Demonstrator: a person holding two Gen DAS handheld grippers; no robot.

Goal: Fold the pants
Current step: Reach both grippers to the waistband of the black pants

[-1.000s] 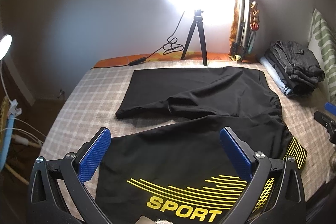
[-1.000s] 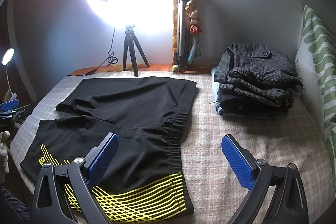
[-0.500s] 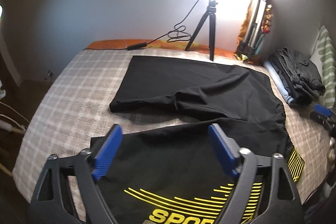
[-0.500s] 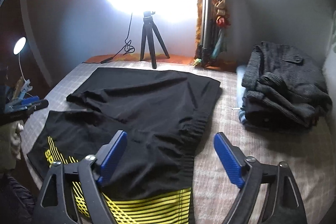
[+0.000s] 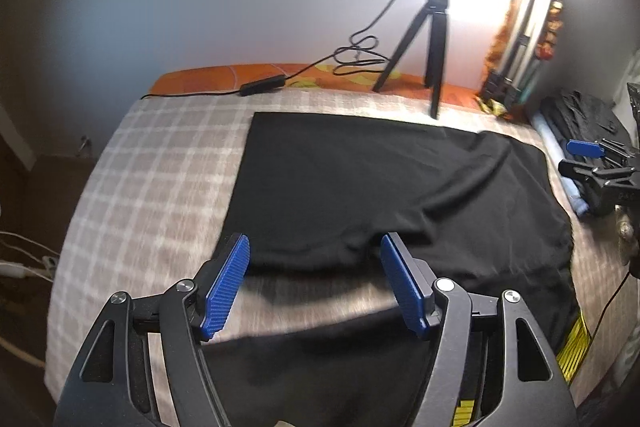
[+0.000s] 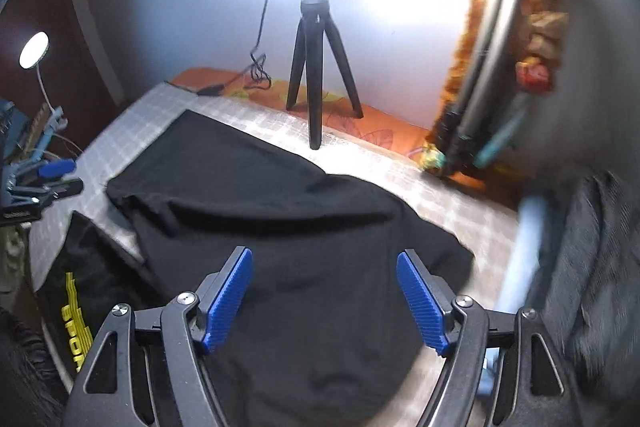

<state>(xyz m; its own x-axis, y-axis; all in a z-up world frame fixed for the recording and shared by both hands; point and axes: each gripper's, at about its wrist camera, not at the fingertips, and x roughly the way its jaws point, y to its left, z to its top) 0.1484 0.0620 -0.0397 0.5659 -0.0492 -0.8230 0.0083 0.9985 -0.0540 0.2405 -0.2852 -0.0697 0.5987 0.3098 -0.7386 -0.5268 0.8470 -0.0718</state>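
Black sport shorts (image 5: 380, 183) with yellow stripes and lettering lie spread on the checked bed; they also show in the right wrist view (image 6: 304, 239). My left gripper (image 5: 314, 263) is open and empty, hovering over the near edge of the far leg. My right gripper (image 6: 324, 287) is open and empty above the waistband end. The yellow print (image 6: 74, 319) sits on the near leg at the lower left. Each gripper is seen from the other's view, the right one (image 5: 596, 163) and the left one (image 6: 44, 183).
A ring light on a black tripod (image 5: 432, 39) stands at the bed's far edge, with its cable (image 5: 352, 59). A folded tripod (image 5: 524, 35) leans on the wall. A pile of folded clothes (image 6: 592, 267) lies at the right. A small lamp (image 6: 34, 51) is at the left.
Both grippers have moved forward over the shorts toward the far side. The yellow lettering has slid out of the left view. Both stay open.
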